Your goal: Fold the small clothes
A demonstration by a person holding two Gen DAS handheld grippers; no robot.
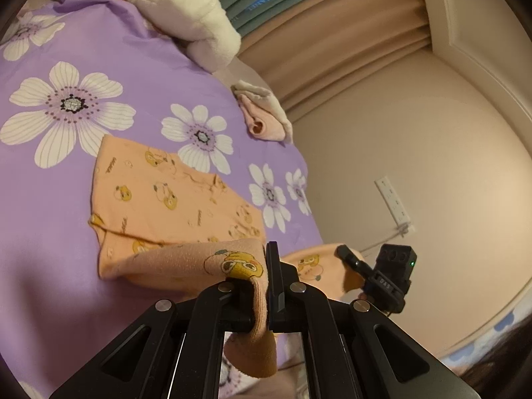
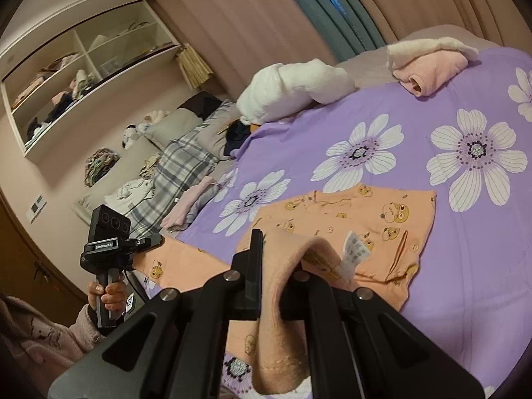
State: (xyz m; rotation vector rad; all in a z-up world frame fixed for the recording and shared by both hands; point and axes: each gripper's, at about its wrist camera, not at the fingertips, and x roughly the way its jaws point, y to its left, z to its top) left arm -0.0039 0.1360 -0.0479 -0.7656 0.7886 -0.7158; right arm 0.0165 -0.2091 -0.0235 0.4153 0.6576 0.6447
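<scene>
Plainly "GenRobot.AI" on left gripper (image 2: pixel 146 242).

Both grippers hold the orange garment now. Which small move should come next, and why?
Probably carry both held edges forward over the flat part and lay them down. The left gripper and right gripper each pinch the orange garment, lifted at the near side, the rest flat on the purple sheet.

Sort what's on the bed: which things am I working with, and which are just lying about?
In the job: orange bear-print garment, left tongs, right tongs, both clamped on its edge.

Lying about: white plush roll, folded pink-and-cream garment, plaid blanket, wall shelves.
</scene>
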